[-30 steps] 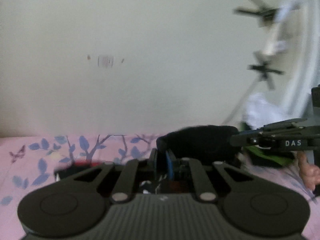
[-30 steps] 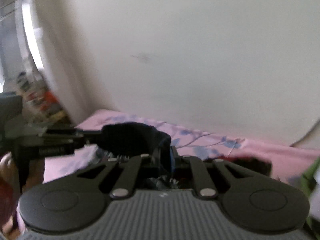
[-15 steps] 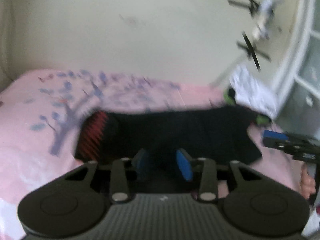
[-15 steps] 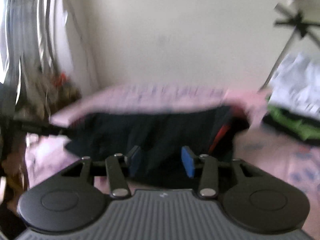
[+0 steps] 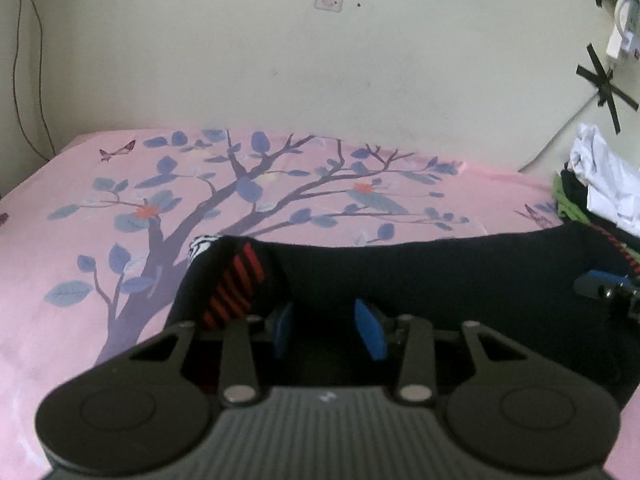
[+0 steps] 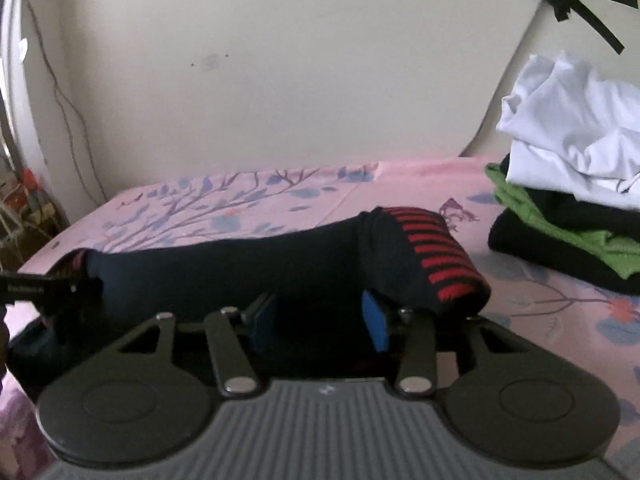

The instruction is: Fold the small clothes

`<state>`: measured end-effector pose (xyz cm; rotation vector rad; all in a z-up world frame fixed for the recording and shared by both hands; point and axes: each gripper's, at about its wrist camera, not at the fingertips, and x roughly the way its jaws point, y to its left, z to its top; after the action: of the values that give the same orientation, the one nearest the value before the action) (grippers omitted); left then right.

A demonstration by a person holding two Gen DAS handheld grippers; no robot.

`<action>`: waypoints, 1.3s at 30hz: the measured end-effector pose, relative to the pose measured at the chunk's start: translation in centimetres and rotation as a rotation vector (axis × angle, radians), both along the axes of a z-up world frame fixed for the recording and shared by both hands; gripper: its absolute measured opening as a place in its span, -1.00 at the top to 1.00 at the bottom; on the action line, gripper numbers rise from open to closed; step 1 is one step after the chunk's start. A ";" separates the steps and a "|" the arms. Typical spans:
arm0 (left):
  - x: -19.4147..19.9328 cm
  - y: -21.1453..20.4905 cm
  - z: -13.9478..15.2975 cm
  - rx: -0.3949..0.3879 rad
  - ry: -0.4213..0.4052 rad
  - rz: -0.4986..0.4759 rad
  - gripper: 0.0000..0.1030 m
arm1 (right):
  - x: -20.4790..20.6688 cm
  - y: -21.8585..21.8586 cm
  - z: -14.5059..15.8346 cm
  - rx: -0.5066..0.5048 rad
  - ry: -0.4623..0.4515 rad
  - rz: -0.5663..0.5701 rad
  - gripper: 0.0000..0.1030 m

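A dark navy garment [image 5: 440,276] with red-striped cuffs [image 5: 234,292] lies stretched on the pink floral bed sheet [image 5: 100,240]. It also shows in the right wrist view [image 6: 240,276], with a red-striped cuff [image 6: 440,256] folded over at its right end. My left gripper [image 5: 326,330] is open, its blue pads apart just above the garment's near edge. My right gripper [image 6: 318,320] is open too, over the garment's near edge. The right gripper's tip shows at the far right of the left wrist view [image 5: 604,288].
A pile of clothes, white [image 6: 576,136] on top of green [image 6: 560,232] and black, sits at the right on the bed. A cream wall [image 5: 320,60] stands behind the bed. A cable [image 6: 68,112] hangs down the wall at the left.
Both grippers were shut on the garment and held it up. They have lowered it onto the bed, opened and let go. The garment now lies spread out.
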<state>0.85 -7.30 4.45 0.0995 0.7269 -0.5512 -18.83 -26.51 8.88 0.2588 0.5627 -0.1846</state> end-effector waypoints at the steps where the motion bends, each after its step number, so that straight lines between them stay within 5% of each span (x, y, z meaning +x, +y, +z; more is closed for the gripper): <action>1: 0.1 0.0 0.1 0.004 0.002 -0.003 0.29 | -0.3 0.2 0.4 -0.001 0.000 0.010 0.16; 9: -1.1 0.8 0.9 -0.022 0.015 0.004 0.11 | -8.7 -5.0 2.8 0.256 -0.150 -0.183 -0.11; 16: -2.1 0.3 1.1 0.002 -0.007 -0.010 -0.06 | -12.4 -9.7 -1.3 0.723 -0.170 -0.303 -0.13; 27: -3.0 0.4 3.0 -0.018 -0.046 -0.033 -0.06 | -7.4 -6.6 -2.6 0.663 -0.070 -0.210 -0.13; 39: -1.1 -0.5 0.3 0.049 -0.028 -0.019 -0.06 | -7.7 -7.6 -2.1 0.577 -0.075 -0.253 -0.12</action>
<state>-0.27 -7.85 4.77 0.1596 0.7134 -0.5487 -26.51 -34.11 6.77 0.8963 0.4980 -0.2537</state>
